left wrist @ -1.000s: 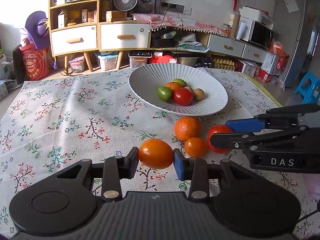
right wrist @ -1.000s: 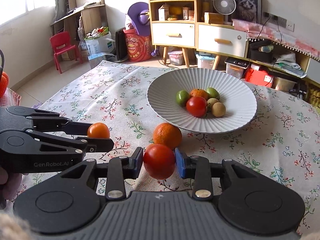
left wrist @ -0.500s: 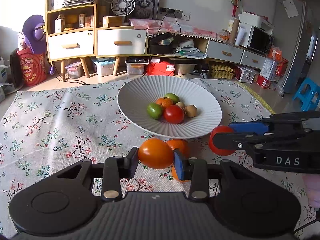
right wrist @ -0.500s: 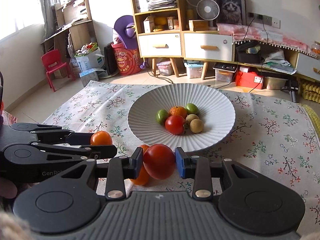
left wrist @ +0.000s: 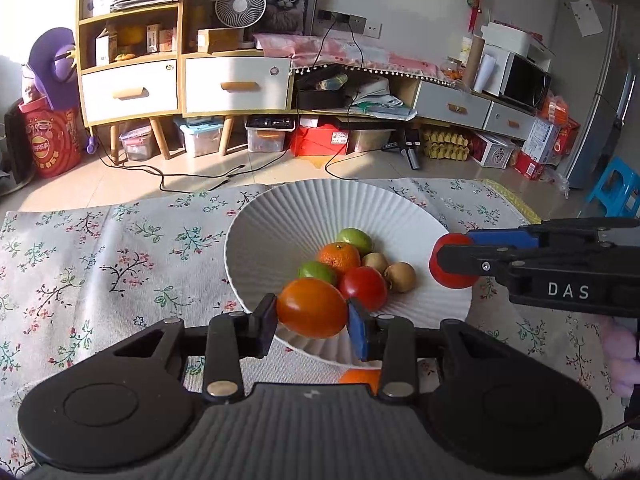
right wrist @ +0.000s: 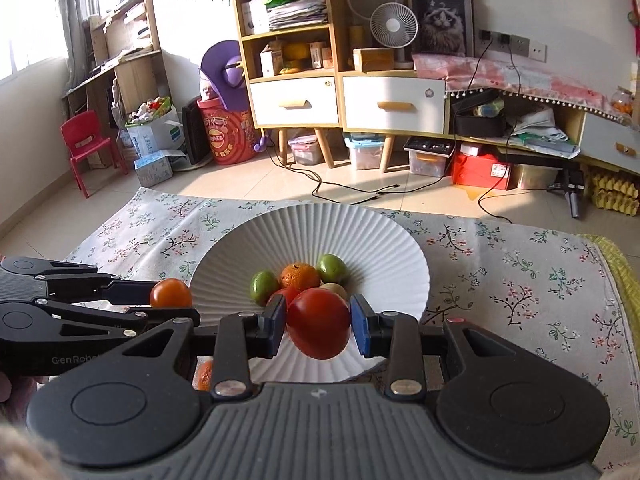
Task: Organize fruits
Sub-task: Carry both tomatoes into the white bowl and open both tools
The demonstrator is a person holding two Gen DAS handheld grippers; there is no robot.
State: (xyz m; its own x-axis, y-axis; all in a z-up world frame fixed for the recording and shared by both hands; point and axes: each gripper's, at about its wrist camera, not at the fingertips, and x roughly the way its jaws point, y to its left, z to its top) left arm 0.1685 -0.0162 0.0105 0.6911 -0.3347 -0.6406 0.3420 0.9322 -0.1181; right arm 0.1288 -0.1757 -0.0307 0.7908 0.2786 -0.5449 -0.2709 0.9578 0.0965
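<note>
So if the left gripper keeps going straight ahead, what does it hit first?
Probably the red tomato in the white bowl, just beyond the orange tomato the left gripper holds, though depth is unclear.

Each camera sits just behind its own claw and looks forward and slightly down, close above the counter. Both views share the white bowl (left wrist: 280,236) (right wrist: 360,236) ahead and the cabinets (left wrist: 236,84) (right wrist: 392,98) behind it.

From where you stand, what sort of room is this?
Most likely a lived-in family living room: a wooden drawer cabinet with a small fan, a microwave, and a child's red chair.
</note>
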